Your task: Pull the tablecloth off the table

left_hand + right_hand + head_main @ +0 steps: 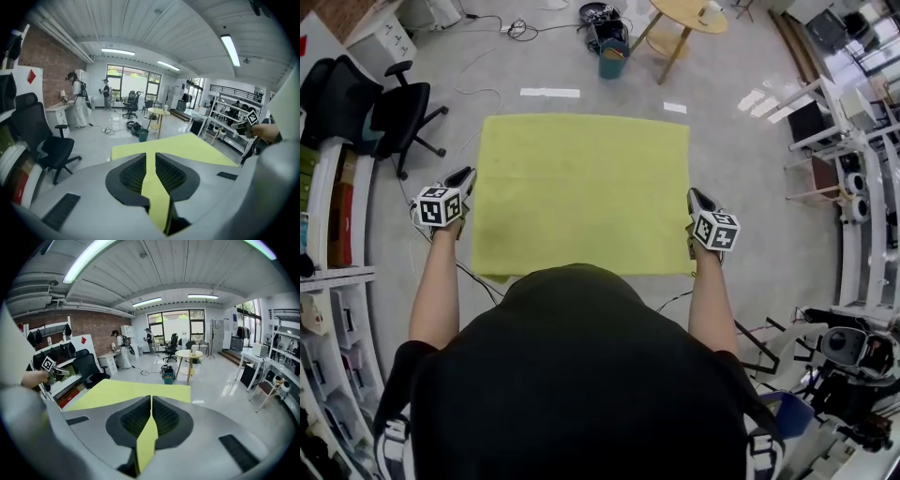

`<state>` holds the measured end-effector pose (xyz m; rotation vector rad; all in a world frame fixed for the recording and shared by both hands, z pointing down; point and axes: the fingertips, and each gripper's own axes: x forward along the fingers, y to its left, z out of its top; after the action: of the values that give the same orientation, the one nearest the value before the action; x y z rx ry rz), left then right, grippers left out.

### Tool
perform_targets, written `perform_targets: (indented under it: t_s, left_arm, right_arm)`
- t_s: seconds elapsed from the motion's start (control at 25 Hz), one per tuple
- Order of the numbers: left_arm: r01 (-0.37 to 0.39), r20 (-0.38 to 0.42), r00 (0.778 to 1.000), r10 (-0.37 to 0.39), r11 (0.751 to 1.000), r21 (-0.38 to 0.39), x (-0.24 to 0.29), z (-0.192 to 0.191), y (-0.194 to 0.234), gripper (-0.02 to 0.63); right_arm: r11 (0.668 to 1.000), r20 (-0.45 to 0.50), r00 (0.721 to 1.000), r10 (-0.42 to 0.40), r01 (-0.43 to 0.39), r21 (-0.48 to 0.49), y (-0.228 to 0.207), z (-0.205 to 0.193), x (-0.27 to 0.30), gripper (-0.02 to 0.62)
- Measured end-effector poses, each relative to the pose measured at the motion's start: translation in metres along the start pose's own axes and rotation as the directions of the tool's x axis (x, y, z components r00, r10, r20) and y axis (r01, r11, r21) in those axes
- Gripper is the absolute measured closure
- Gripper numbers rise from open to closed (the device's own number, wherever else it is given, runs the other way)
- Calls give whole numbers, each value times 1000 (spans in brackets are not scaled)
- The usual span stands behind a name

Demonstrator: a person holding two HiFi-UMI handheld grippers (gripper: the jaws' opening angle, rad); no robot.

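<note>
Grey polished floor fills an open workshop, and the person stands over it with both bare forearms [434, 281] reaching forward and slightly apart, each hand carrying a marker-cubed gripper angled downward. At the left, the left gripper [468, 176] sits on the left side edge of the tablecloth [581, 192]; its own view shows the jaws nearly together, with a fold of yellow-green fabric filling the thin gap between the ribbed pads [131, 173]. Opposite it, the right gripper [694, 197] clamps the right side edge, its jaws drawn tighter still on a slim strip of the same fabric. Between the two, the tablecloth spreads out as a flat, smooth rectangle with hardly a wrinkle, its far edge straight and its near edge hidden behind the person's head and shoulders; what lies under it cannot be told. Beyond the far edge stand a teal bin [613, 61] and a round wooden table [680, 14], with a black office chair [394, 117] off to the left.
</note>
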<state>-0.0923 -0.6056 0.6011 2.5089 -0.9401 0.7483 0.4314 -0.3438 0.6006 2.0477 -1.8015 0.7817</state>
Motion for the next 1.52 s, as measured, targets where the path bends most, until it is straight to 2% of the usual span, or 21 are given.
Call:
perform_targets:
  t_s: [0.16, 0.32, 0.56, 0.76, 0.96, 1.16, 1.36, 1.52]
  left_arm:
    - [-40, -67, 997, 36, 998, -50, 1, -44, 19, 535]
    - [-76, -147, 987, 63, 994, -85, 3, -88, 35, 533]
    - [-83, -271, 962, 37, 984, -158, 7, -149, 43, 508]
    - [-88, -379, 925, 21, 983, -159, 8, -193, 33, 476]
    - [-102, -446, 895, 9, 977, -185, -2, -226, 24, 454]
    - [-139, -464, 885, 18, 963, -229, -15, -251, 29, 426]
    - [-167, -500, 866, -16, 933, -320, -22, -280, 33, 384]
    - [-168, -501, 864, -46, 913, -373, -24, -292, 35, 355]
  right_arm:
    - [999, -58, 998, 18, -16, 28, -17, -35, 13, 565]
    - [999, -162, 987, 25, -18, 46, -37, -78, 21, 538]
    - [995, -315, 949, 12, 19, 96, -67, -150, 30, 500]
    - [987, -419, 908, 10, 57, 147, -91, -209, 28, 460]
    - [971, -465, 883, 61, 55, 232, -105, -250, 18, 420]
    - [949, -464, 880, 102, 53, 310, -117, -269, 12, 400]
    - [915, -471, 859, 201, 7, 403, -116, -291, 5, 379]
    - [894, -462, 852, 247, -16, 448, -117, -301, 4, 359]
